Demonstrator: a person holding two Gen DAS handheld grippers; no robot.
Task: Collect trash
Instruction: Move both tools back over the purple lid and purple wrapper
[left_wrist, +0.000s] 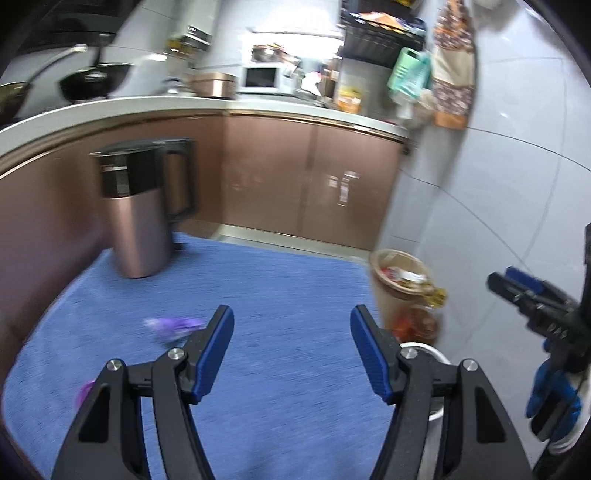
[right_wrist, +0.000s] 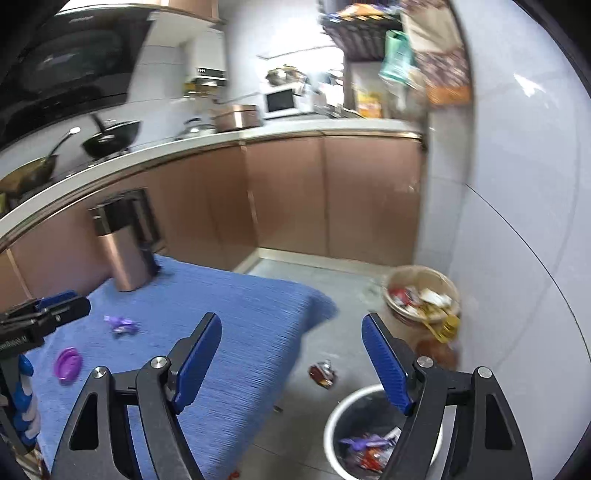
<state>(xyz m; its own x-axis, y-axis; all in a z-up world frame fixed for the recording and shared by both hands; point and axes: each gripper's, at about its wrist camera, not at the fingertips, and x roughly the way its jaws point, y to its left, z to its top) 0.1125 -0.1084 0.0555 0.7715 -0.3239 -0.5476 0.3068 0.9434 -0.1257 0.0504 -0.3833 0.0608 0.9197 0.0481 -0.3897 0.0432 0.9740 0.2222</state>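
Note:
A crumpled purple wrapper (left_wrist: 173, 326) (right_wrist: 122, 324) lies on the blue cloth (left_wrist: 288, 295) (right_wrist: 240, 325), and a round purple lid (right_wrist: 67, 363) (left_wrist: 84, 392) lies nearer the front left. My left gripper (left_wrist: 291, 347) is open and empty above the cloth, right of the wrapper. My right gripper (right_wrist: 291, 360) is open and empty, above the floor beside the cloth's edge. A white bin (right_wrist: 345, 417) with several wrappers in it stands on the floor under the right gripper. A dark red wrapper (right_wrist: 322, 373) lies on the floor next to the bin.
A copper canister with a black lid (left_wrist: 135, 206) (right_wrist: 123, 243) stands at the cloth's far left. A full tan basket (right_wrist: 423, 295) (left_wrist: 400, 280) stands by the tiled wall. Brown cabinets (right_wrist: 332, 195) and a counter with pans run along the back.

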